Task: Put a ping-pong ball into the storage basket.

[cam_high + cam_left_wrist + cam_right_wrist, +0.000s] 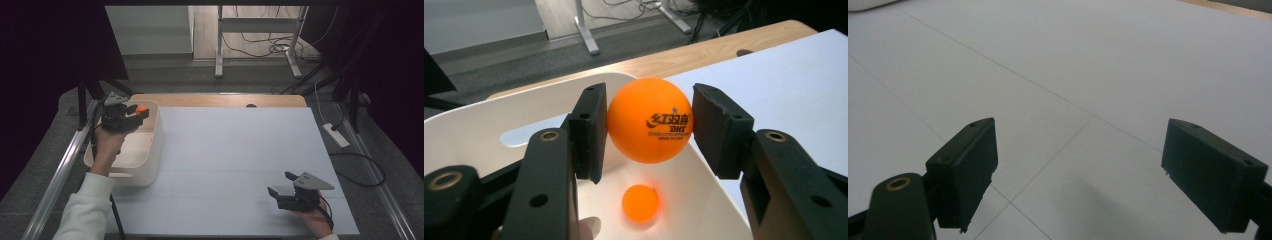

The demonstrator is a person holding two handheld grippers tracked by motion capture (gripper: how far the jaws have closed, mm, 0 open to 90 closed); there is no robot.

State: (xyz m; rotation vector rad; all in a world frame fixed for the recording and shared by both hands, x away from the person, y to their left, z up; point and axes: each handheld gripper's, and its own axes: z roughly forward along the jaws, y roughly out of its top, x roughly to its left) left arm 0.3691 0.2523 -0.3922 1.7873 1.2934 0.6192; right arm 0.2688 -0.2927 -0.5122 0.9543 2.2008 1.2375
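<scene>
Left gripper view: an orange ball (650, 120), a smooth, matte sphere printed with a star and black lettering, is pinched between the two flat black pads of the left tongs (650, 131) and hangs over the open mouth of a white bin (469, 131). Beneath it, on the bin's floor, lies a second orange ball (640, 202) of the same kind, which suggests that one delivery is already complete and that the held ball has yet to be let go (the drop itself looks like the only step left for this ball). The bin is a glossy moulded tub with rounded corners, a thick rolled rim and a slot handle cut through its wall; in the high view it stands at the left edge of the desk (235, 150), with the left tongs (141, 111) poised above its far part. The desk top is a flat, pale, lightly seamed sheet over a wooden board that shows along the far edge. Near the front right corner the right tongs (281, 184) rest low over bare surface, spread wide with nothing between them.
</scene>
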